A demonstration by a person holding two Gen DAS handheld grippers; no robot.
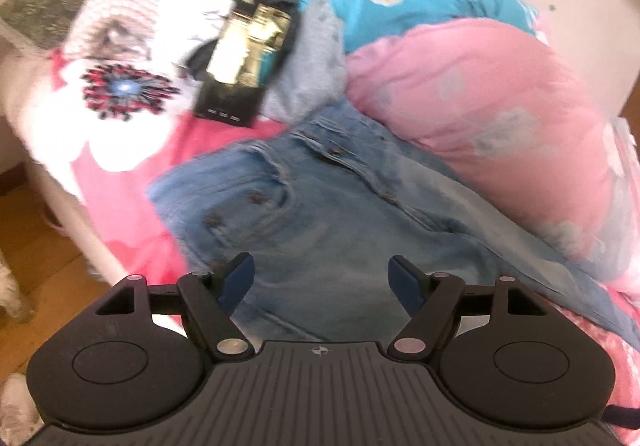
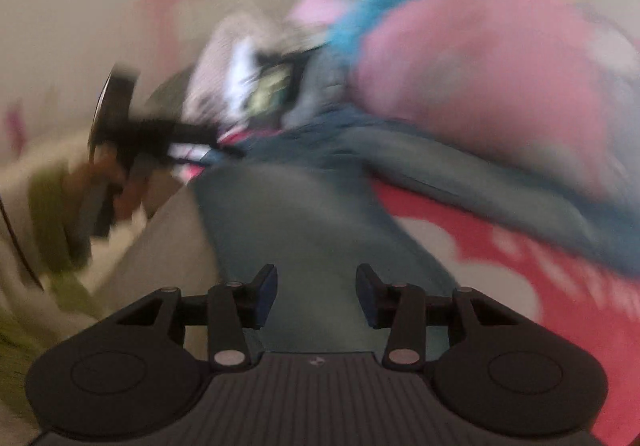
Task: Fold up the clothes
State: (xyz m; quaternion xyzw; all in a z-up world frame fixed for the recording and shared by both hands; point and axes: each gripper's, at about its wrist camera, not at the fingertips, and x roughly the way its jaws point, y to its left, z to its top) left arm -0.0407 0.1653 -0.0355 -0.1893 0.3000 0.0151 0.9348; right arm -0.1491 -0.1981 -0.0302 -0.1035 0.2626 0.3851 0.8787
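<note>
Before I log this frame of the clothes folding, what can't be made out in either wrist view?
- Right wrist view: motion blur smears everything; the jeans show no detail, and the dark object at left cannot be identified.
- Left wrist view: the jeans run under the pink bedding and behind the left tongs, so their full shape is hidden.
- Black printed item: print too blurred to read.
- Turquoise garment: partly buried in the pile.

No wording is showing clearly enough to read. The black printed panel [image 1: 246, 58] lying among the clothes is carrying yellowish marks, possibly lettering, but blur is smearing them. The right wrist view is blurring everything.
</note>
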